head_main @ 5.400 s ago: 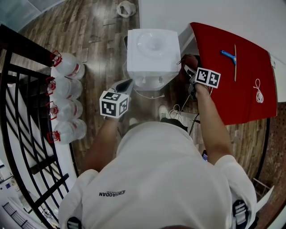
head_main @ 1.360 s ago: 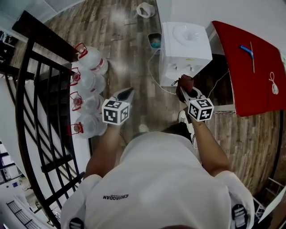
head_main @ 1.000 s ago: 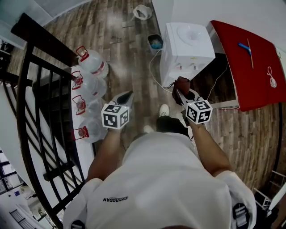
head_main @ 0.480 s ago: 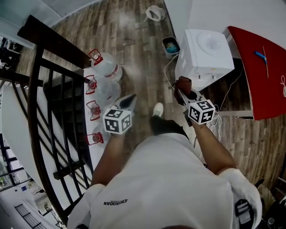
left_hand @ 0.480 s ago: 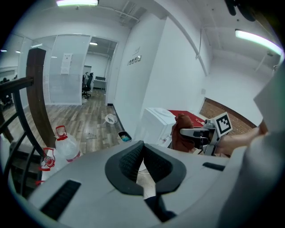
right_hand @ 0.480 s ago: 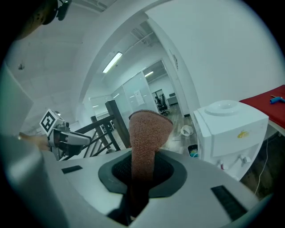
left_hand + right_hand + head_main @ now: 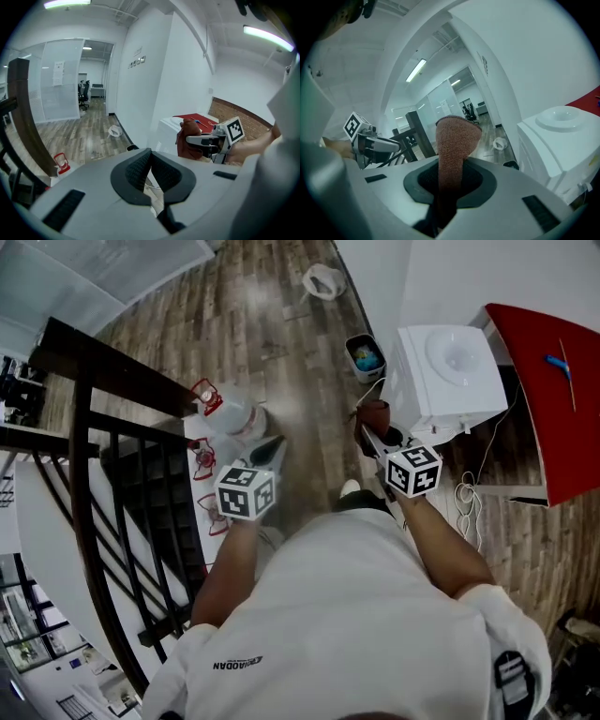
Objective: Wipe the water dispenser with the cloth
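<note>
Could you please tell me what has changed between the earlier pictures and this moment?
The person has backed away from the white box-shaped water dispenser, which now sits at the head view's upper right. The right gripper, earlier at the dispenser's side, has come off it and holds the reddish-brown knitted cloth in the air, clear of it. Unchanged: the cloth stays clamped, and the left gripper stays shut and empty.

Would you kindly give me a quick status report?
Left gripper shut, empty. Right gripper shut on cloth, short of water dispenser. Nothing between them.
</note>
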A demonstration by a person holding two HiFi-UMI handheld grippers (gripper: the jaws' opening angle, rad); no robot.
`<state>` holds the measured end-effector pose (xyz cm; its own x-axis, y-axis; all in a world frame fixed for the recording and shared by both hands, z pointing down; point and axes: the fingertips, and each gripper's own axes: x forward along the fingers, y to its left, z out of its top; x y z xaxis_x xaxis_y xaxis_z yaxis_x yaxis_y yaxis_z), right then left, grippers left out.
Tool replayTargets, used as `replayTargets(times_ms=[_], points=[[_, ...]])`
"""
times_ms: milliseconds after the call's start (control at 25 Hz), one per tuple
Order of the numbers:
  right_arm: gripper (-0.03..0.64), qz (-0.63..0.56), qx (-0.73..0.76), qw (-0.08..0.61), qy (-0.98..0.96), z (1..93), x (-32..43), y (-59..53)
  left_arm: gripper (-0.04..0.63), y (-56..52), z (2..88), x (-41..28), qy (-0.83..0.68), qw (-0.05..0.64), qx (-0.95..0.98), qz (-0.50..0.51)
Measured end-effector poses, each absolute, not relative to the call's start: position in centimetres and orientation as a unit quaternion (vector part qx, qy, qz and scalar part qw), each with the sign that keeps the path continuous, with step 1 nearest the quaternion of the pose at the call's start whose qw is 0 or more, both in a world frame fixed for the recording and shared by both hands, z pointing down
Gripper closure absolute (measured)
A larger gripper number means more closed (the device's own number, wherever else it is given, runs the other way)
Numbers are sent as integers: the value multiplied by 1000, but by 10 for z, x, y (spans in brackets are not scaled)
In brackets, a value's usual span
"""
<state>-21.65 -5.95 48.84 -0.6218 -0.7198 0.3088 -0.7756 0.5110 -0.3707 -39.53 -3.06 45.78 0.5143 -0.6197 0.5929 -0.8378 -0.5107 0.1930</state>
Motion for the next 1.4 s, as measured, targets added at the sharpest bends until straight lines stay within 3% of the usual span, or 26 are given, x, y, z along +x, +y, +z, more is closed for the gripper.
replayTargets(times_ms=[320,960,1400], points=[[563,239,481,41,-842,482,-196,-107,606,-125,456,-355,-368,203,874,244],[563,281,654,-10,-702,493,-98,-87,606,-220,476,-221,-146,148,928,308],[563,326,749,-163,-554,466,-107,-142,606,-275,488,-197,32,103,942,317]])
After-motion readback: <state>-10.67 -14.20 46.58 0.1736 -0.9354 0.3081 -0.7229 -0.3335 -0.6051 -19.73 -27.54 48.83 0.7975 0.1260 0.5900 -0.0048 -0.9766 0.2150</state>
